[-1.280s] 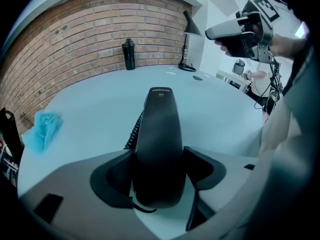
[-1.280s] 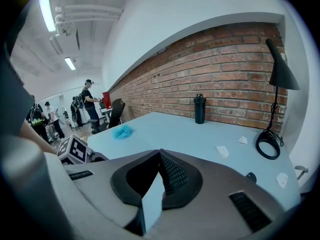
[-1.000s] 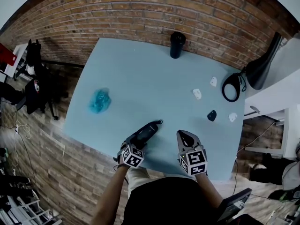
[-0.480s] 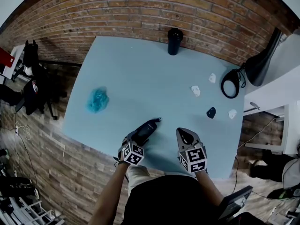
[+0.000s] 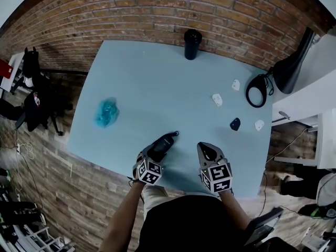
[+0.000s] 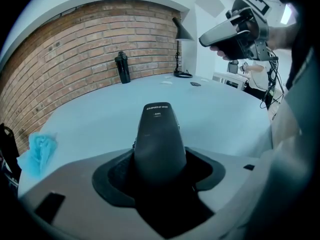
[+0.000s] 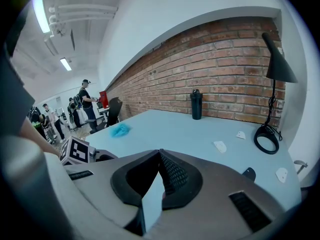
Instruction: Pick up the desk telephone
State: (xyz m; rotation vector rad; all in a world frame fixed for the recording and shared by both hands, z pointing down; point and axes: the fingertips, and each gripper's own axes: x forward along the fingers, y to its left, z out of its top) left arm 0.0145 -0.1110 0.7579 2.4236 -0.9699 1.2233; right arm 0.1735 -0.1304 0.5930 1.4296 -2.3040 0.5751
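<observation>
Progress looks good: the phone stands between the jaws of the left gripper, and they press on its lower part from both sides, so the grasp is made. Its printed end points away from the person, towards the far edge of the tabletop. In the head view the phone is over the near edge of the tabletop, a little left of the middle. From the left gripper view I judge that it hangs above the surface, but I cannot tell surely that it is free of it. What is left, as I judge, is only to raise it clearly and hold it steady.

The right gripper is just beside, also at the near edge. Its jaws are closed tip to tip and nothing is between them.

Compared with one second ago, very little differs. Both grippers and the phone keep almost the same place at the near edge. The whole table sits slightly higher and more to the left in the head view, so mainly the camera has moved. The bottle at the far edge, the cloth near the left edge and the lamp past the right edge lie as before.
</observation>
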